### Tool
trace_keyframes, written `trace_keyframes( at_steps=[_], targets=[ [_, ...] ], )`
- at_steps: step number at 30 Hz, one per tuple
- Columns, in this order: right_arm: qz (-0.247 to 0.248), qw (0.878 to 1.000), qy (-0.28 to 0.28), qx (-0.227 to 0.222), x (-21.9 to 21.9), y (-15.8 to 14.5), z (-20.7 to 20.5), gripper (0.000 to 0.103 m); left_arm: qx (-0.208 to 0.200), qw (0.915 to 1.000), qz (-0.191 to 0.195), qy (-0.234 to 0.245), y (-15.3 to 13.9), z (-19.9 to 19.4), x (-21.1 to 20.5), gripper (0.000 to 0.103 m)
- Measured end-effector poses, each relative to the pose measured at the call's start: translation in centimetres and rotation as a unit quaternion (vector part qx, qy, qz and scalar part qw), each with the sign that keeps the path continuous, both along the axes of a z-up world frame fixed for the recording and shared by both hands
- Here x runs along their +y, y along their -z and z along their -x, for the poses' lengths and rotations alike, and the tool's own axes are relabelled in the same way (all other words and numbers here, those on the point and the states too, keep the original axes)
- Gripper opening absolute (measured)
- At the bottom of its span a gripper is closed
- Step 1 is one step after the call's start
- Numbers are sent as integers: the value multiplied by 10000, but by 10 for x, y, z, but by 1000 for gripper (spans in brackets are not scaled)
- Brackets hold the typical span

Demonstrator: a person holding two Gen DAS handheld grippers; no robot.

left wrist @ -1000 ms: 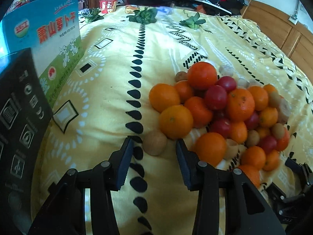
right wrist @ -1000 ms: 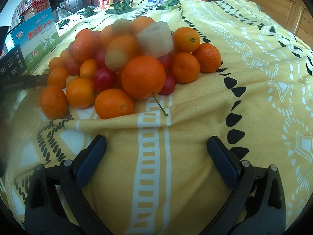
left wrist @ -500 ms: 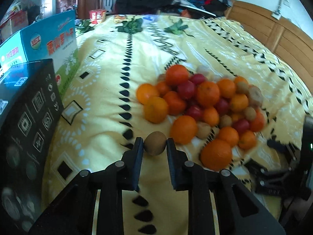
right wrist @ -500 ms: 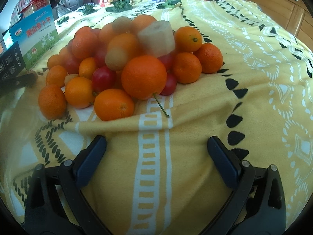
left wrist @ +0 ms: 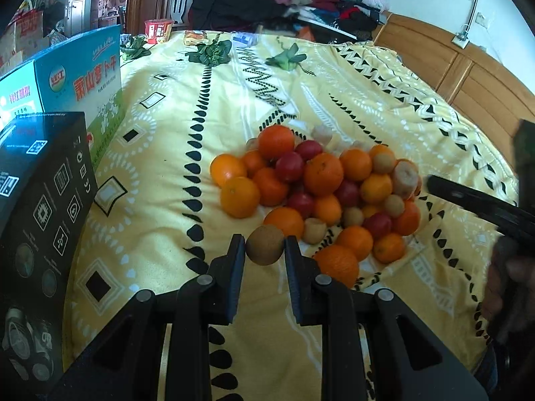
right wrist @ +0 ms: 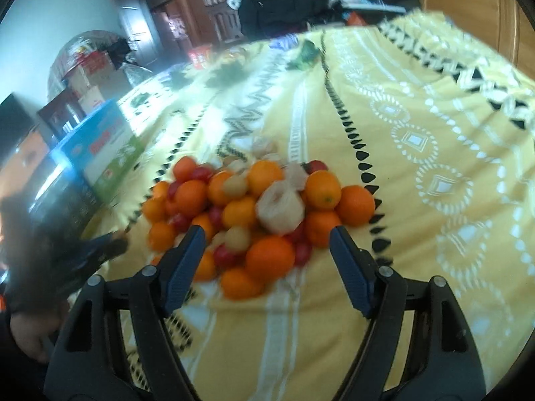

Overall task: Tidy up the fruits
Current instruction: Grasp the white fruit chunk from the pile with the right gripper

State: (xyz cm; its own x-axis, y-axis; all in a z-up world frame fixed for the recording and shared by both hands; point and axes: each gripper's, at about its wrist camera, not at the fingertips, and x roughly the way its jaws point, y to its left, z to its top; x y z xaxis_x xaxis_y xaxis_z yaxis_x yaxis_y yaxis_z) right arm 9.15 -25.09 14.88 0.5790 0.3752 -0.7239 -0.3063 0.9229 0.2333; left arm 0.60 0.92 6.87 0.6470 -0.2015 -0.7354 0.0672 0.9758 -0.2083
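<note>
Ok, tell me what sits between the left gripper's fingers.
A small round brown fruit, pinched in the left gripper, in the left wrist view.

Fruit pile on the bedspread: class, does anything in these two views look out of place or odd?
Yes. The fruit pile lies heaped straight on the yellow bedspread, in no bowl or tray, with mixed kinds jumbled together. One brown round fruit is already clamped in the left gripper. The right gripper is open and empty.

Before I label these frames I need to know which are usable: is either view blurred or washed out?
Left wrist view: sharp; the left gripper and its brown fruit are crisp. Right wrist view: motion-blurred across the fruit pile, with glare washing out the yellow bedspread at upper left.
</note>
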Motion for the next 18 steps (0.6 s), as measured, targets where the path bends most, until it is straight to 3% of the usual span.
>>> trace_keyframes(
  at_steps=[4,6,10,12,18],
  targets=[
    [318,9991,-285,28,10,11,-13,59,-52,9999,-5,96,-4,0,-3,24],
    [407,9982,-434,77,16,16,-16,48,-59,9999,19,121,-5,-1,-5,24],
    [544,9971,-520,130,19,24,-19,43,-46,9998,82,157,-6,-3,-7,24],
    [545,9972,-490,167,16,26,-20,35,-93,9998,96,166,-11,-1,-7,24],
    [432,9974,-503,-267,16,-3,0,35,-361,9992,153,27,-35,7,4,24]
  ],
)
